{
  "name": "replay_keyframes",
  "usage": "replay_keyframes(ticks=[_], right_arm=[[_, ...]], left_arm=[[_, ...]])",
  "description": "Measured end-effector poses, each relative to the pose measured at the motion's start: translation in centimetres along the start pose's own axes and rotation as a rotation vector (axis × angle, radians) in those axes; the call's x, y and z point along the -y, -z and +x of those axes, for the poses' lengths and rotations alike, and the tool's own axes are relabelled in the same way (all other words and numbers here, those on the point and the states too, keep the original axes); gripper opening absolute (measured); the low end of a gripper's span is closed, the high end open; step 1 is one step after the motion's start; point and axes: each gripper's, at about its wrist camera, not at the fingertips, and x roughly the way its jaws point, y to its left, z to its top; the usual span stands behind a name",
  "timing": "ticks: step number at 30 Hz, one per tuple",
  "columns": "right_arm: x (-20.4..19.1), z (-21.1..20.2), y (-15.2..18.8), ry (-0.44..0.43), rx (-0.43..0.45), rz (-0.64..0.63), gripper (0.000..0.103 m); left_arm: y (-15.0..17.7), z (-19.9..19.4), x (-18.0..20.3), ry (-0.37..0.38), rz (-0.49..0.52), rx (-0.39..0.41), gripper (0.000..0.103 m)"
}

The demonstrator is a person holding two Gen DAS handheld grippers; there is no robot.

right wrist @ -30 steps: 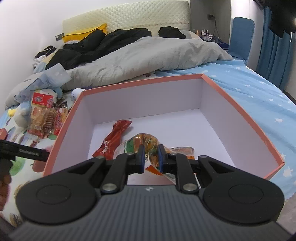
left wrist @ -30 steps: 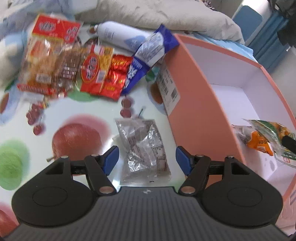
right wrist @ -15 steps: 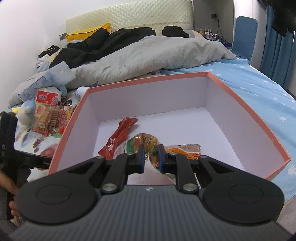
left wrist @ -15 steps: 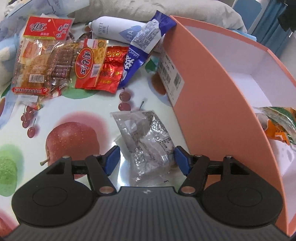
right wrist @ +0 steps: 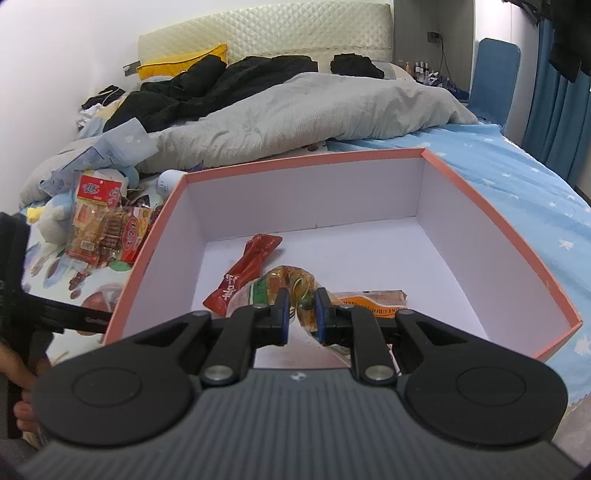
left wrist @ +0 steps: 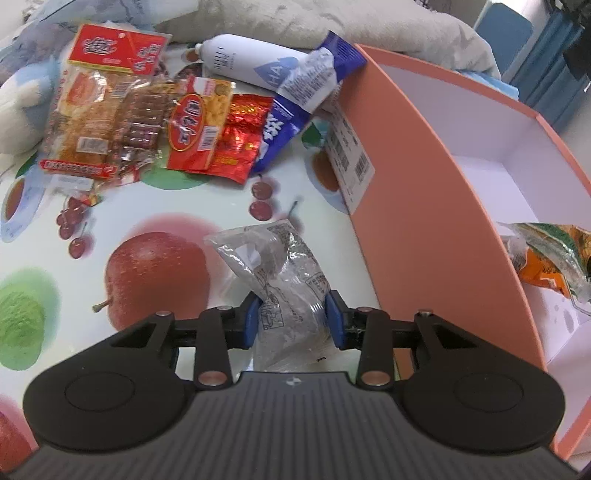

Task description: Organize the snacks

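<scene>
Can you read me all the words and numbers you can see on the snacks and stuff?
"HA" on the white bottle.
Blue packet: white characters, too blurred.
Red-topped bag: white characters, unreadable.
Box label: barcodes, digits too small.
Clear bag: print too small.
Red stick: white characters, unclear.

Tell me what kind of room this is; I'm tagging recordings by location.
Most likely a bedroom. A grey duvet lies rumpled on a bed with a padded headboard, and the pink box of snacks sits on the star-print sheet.
</scene>
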Motion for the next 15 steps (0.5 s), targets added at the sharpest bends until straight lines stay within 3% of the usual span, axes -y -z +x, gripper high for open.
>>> replay_keyframes(ticks=[9,15], right_arm=[[-0.5,-0.2,-0.4,-0.009,0.000,-0.008,0.017],[-1.0,-0.6,-1.1,-0.011,0.016,-0.018,0.017]], left_arm=[[-1.2,-4.0,-0.6,0.023,-0.016,0.039,0.042],[-3.5,-8.6,0.0,0.041,0.005,0.122,0.042]])
